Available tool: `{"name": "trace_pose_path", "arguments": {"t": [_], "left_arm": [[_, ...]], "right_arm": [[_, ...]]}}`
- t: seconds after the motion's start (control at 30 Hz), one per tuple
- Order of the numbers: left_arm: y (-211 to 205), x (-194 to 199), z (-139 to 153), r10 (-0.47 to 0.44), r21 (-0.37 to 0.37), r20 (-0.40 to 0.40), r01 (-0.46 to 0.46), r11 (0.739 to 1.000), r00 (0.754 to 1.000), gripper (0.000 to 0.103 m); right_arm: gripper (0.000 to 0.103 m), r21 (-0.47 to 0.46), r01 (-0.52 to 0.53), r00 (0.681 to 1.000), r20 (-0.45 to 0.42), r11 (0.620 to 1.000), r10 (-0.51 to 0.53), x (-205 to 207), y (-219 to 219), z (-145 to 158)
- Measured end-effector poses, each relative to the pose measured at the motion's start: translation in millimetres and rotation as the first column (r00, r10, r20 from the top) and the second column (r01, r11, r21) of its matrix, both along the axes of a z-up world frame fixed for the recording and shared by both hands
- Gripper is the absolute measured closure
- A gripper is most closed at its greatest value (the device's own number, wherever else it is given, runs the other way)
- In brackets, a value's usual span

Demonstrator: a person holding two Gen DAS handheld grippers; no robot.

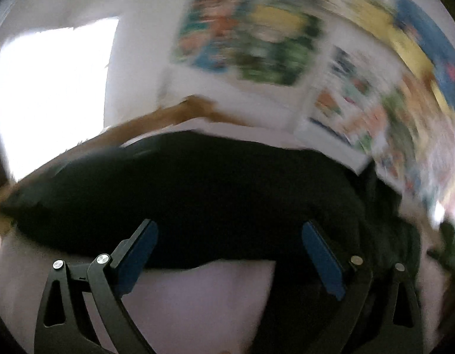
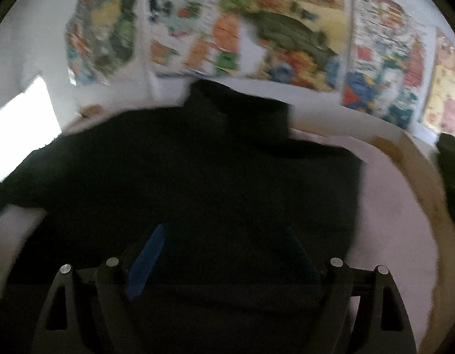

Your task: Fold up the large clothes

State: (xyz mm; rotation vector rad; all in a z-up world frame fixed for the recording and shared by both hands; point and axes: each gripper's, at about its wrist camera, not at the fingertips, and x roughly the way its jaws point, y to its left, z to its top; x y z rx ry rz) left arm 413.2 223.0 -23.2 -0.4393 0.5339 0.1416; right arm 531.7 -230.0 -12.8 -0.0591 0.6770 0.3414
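Black garment [image 2: 198,171] lies spread on the pale pink sheet [image 2: 398,206], collar end toward the poster wall [image 2: 286,29], as I look down both wrist cams. L gripper [image 1: 230,253] stands wide, blue pads [image 1: 139,253] apart, nothing between them; it hangs over the garment's near edge, where cloth meets sheet. R gripper [image 2: 221,256] is likewise spread and empty, above the garment's mid-body, well short of the collar. Both views are smeared by motion.

My read: a fold was just let go and the next grab isn't set up yet. To do it well I'd bring each gripper to an outer edge of the garment, L side and R side level w/ each other, pinch only the top layer, lift just clear of the sheet, then carry both across together so the crease runs straight. Uneven pickup would likely skew the fold.

Writing: posters beyond the garment are colourful, comic-like, but too blurred to read. No brand or label visible on the garment or grippers.
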Motion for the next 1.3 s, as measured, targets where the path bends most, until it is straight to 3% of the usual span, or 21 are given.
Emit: {"name": "trace_pose_path", "arguments": {"t": [0.1, 0.27, 0.5, 0.6, 0.7, 0.77, 0.83, 0.93, 1.03, 1.13, 1.3], "left_arm": [[41.3, -24.2, -3.4, 0.149, -0.147, 0.001, -0.147, 0.978, 0.989, 0.005], [96.9, -50.3, -14.2, 0.376, -0.304, -0.033, -0.368, 0.879, 0.926, 0.004], [128.7, -65.1, -29.6, 0.492, -0.362, -0.034, -0.470, 0.805, 0.870, 0.004], [134.2, -76.4, -34.2, 0.557, -0.389, 0.033, -0.503, 0.772, 0.830, 0.007], [136.2, -81.9, -36.9, 0.556, -0.384, 0.063, -0.493, 0.780, 0.829, 0.023], [142.3, -80.8, -43.3, 0.552, -0.382, 0.040, -0.498, 0.779, 0.833, 0.044], [146.2, -80.2, -49.0, 0.555, -0.389, 0.018, -0.506, 0.770, 0.831, 0.058], [150.4, -81.4, -54.5, 0.555, -0.405, 0.010, -0.504, 0.762, 0.832, 0.074], [145.7, -77.6, -45.4, 0.547, -0.394, 0.043, -0.489, 0.778, 0.836, 0.090], [128.9, -79.5, -22.7, 0.535, -0.331, 0.129, -0.472, 0.817, 0.835, 0.095], [90.4, -94.1, 29.6, 0.457, -0.209, 0.335, -0.408, 0.889, 0.824, 0.095]], "right_arm": [[0.016, 0.008, -0.062, 0.998, 0.005, 0.998, 0.062, -0.6, 45.3, 1.7], [0.016, -0.096, -0.156, 0.987, 0.029, 0.983, 0.159, 3.3, 128.1, -27.0], [0.016, -0.198, -0.183, 0.980, 0.047, 0.963, 0.196, 20.3, 187.3, -71.9], [0.016, -0.298, -0.191, 0.976, 0.043, 0.935, 0.213, 30.4, 206.5, -91.8], [0.015, -0.333, -0.186, 0.976, 0.047, 0.924, 0.213, 36.8, 209.7, -104.4], [0.011, -0.341, -0.182, 0.977, 0.044, 0.922, 0.209, 40.8, 209.3, -112.0], [0.010, -0.329, -0.185, 0.978, 0.032, 0.926, 0.206, 44.7, 209.4, -119.7], [0.009, -0.301, -0.188, 0.979, 0.020, 0.935, 0.204, 49.1, 208.1, -123.7], [0.008, -0.305, -0.183, 0.979, 0.029, 0.935, 0.201, 49.5, 209.4, -124.4], [0.008, -0.295, -0.181, 0.979, 0.039, 0.938, 0.201, 48.2, 210.0, -120.5], [0.008, -0.193, -0.189, 0.978, 0.051, 0.963, 0.202, 41.6, 190.3, -95.4]]}}
